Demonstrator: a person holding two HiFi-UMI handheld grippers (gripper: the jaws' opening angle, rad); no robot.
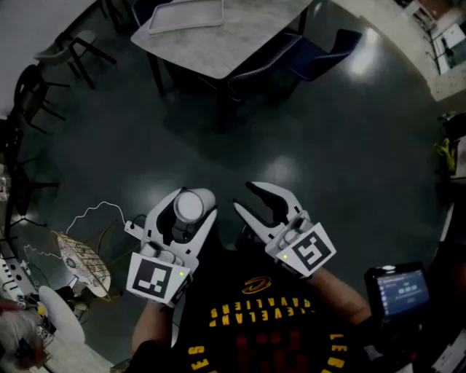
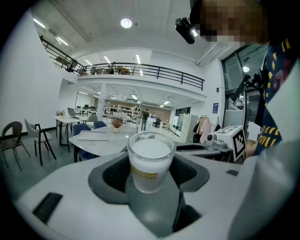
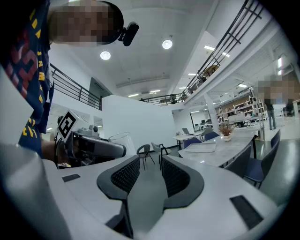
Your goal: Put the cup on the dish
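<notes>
Left gripper [image 1: 194, 205] grips cup [image 1: 189, 207]; dark glossy floor [image 1: 328, 131], marble table [image 1: 240, 33] ahead.

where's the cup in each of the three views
Head view: the cup is lower centre-left, seen from above between the jaws of the left gripper.
Left gripper view: dead centre, upright, clamped between the jaws.
Right gripper view: left of centre, its clear rim showing behind the left gripper.
Shared landmark: the pale table with the tray, also in the left and right gripper views.
</notes>
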